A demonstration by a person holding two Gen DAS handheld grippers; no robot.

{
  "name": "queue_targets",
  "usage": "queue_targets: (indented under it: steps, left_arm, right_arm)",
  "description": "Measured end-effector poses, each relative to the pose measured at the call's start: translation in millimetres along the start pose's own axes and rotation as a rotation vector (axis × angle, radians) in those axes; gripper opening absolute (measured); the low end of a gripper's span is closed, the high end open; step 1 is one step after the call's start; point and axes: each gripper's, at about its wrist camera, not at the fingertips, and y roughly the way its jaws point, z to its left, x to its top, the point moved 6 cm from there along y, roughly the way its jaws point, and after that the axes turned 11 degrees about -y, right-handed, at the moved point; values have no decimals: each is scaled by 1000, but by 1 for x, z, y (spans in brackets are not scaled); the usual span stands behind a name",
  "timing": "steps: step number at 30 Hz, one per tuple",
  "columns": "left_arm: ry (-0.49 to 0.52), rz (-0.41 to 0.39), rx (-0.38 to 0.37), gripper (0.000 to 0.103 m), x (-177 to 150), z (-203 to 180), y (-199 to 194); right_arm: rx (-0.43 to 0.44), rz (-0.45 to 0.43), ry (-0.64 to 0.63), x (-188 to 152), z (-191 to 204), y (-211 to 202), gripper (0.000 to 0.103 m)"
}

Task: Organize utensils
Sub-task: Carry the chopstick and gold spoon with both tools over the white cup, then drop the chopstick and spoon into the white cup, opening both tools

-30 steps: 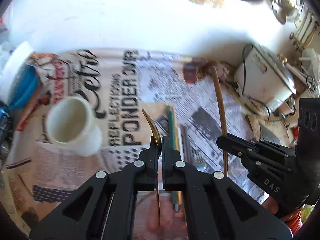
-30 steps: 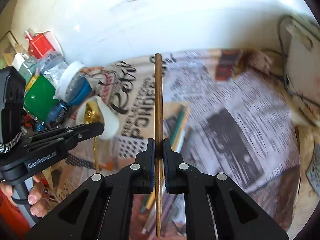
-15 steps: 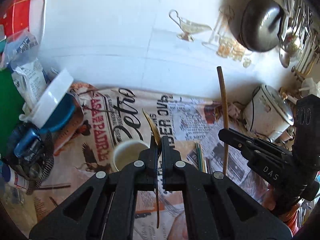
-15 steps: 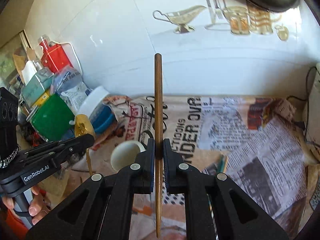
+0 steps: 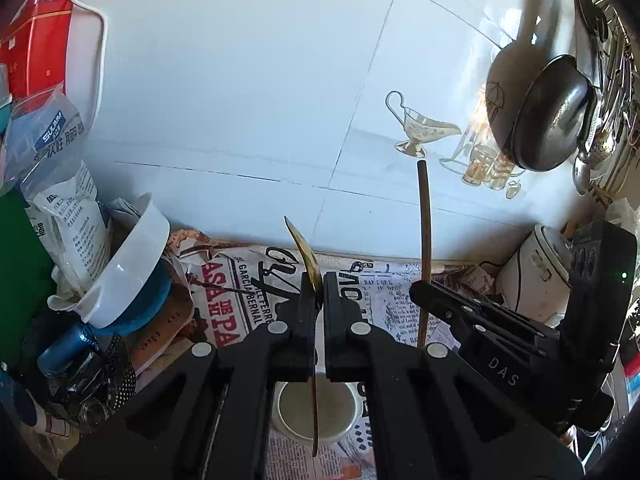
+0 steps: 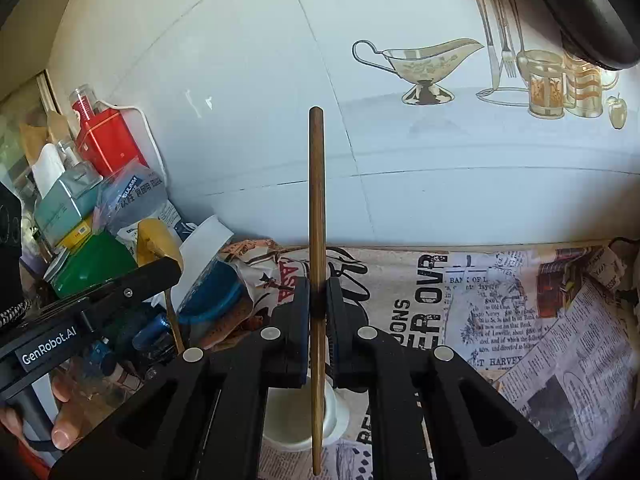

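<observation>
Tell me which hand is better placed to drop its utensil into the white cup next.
Left, narrowly. Its tool holds the gold spoon with the handle hanging over the white cup opening; the right tool's wooden stick hangs past the rim.

Gold spoon [image 5: 307,256] is seen edge-on, upright, bowl end up, thin handle running down; it is clamped between the pads of the left hand-held gripper [image 5: 318,300]. Its lower tip is seen over the mouth of a white cup [image 5: 314,412], w/ contact not discernible. Brown wooden stick [image 6: 317,240], round, straight, approx. vertical, is pinched mid-length in the right hand-held gripper [image 6: 318,300]; lower end is seen in front of the cup's rim. Cup is stood upright on newspaper-covered bench [image 6: 520,320], interior pale, apparently empty.
</observation>
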Motion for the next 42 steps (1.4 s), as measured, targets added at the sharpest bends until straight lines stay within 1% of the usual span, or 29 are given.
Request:
queue_targets:
  steps: [5, 8, 12, 15, 19, 30, 35, 40, 41, 42]
  left_arm:
    - [-35, -12, -22, 1, 4, 13, 22]
    - [-51, -1, -25, 1, -1, 19, 36]
    - [-43, 12, -26, 1, -9, 25, 50]
    - [-35, 40, -22, 1, -19, 29, 60]
    - [-17, 90, 2, 1, -36, 35, 70]
    - [-13, 204, 48, 2, -72, 44, 72]
    - [-13, 228, 71, 2, -77, 42, 68]
    - [-13, 239, 92, 2, -79, 40, 61]
    - [-9, 241, 97, 4, -79, 40, 60]
    - [-5, 242, 103, 10, -80, 39, 58]
  right_arm:
    - [-6, -15, 24, 2, 3, 21, 7]
    - [-19, -12, 44, -2, 2, 35, 7]
    - [-34, -6, 58, -10, 2, 51, 7]
    - [-40, 6, 56, -16, 2, 58, 7]
    - [-40, 42, 54, -27, 2, 63, 7]
    - [-26, 147, 11, -58, 9, 53, 7]
    - [-18, 214, -10, -70, 10, 50, 7]
    - [-8, 257, -29, -70, 12, 46, 7]
    - [2, 264, -28, -69, 12, 45, 7]
    - [9, 269, -29, -69, 13, 43, 7]
